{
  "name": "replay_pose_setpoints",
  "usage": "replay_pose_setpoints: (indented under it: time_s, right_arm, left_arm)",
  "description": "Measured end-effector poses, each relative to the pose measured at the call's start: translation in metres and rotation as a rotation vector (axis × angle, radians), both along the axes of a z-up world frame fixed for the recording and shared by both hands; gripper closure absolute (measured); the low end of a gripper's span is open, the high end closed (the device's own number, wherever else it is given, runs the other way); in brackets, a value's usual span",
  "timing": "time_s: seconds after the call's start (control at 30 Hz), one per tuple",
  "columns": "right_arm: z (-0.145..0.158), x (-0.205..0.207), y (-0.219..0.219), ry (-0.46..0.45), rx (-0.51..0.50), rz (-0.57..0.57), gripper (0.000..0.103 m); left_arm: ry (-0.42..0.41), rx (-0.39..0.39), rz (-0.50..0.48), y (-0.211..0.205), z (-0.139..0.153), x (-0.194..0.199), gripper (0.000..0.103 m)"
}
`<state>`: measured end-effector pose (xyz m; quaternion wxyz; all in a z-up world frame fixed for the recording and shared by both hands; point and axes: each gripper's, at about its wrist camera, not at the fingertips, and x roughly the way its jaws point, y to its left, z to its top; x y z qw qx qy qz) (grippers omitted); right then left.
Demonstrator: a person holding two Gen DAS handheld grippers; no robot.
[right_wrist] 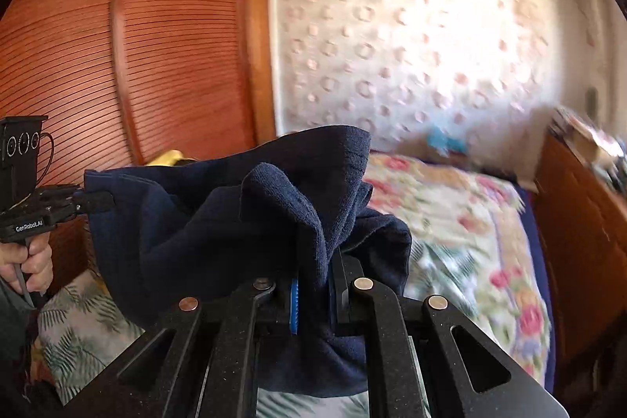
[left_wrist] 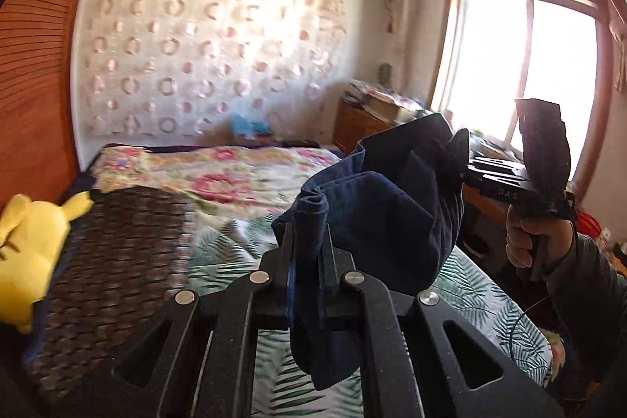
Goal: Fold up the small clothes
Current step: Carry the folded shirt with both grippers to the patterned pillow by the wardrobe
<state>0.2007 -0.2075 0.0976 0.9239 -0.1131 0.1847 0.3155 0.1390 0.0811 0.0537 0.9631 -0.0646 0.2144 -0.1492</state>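
Observation:
A small navy blue garment (left_wrist: pixel 376 206) hangs in the air above the bed, held at two ends. My left gripper (left_wrist: pixel 309 241) is shut on one bunched edge of it. My right gripper (right_wrist: pixel 317 261) is shut on the other bunched edge (right_wrist: pixel 282 206). In the left wrist view the right gripper (left_wrist: pixel 470 171) shows at the right, held by a hand, with the cloth running to it. In the right wrist view the left gripper (right_wrist: pixel 94 200) shows at the left, pinching the cloth's far corner. The cloth sags between them.
Below lies a bed with a leaf-print sheet (left_wrist: pixel 490 300) and a floral quilt (left_wrist: pixel 219 167). A brown woven mat (left_wrist: pixel 117 261) and a yellow plush toy (left_wrist: pixel 27 241) lie at the left. A wooden wardrobe (right_wrist: pixel 137 46) stands behind; a cluttered wooden cabinet (right_wrist: pixel 580 214) is at the right.

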Motion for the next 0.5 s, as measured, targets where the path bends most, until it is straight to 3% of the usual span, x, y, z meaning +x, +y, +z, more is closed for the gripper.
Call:
replay_pose_setpoints:
  time_s: [0.3, 0.4, 0.5]
  right_arm:
    - [0.033, 0.045, 0.150, -0.080, -0.070, 0.236, 0.093]
    - [0.028, 0.068, 0.202, -0.087, -0.115, 0.287, 0.093]
    - [0.009, 0.100, 0.247, -0.031, -0.134, 0.318, 0.092]
  left_arm:
    - [-0.031, -0.053, 0.261, 0.105, -0.014, -0.045, 0.094]
    - [0.027, -0.072, 0.348, 0.130, -0.042, -0.049, 0.094]
    - [0.098, -0.033, 0.419, 0.138, -0.075, -0.044, 0.094]
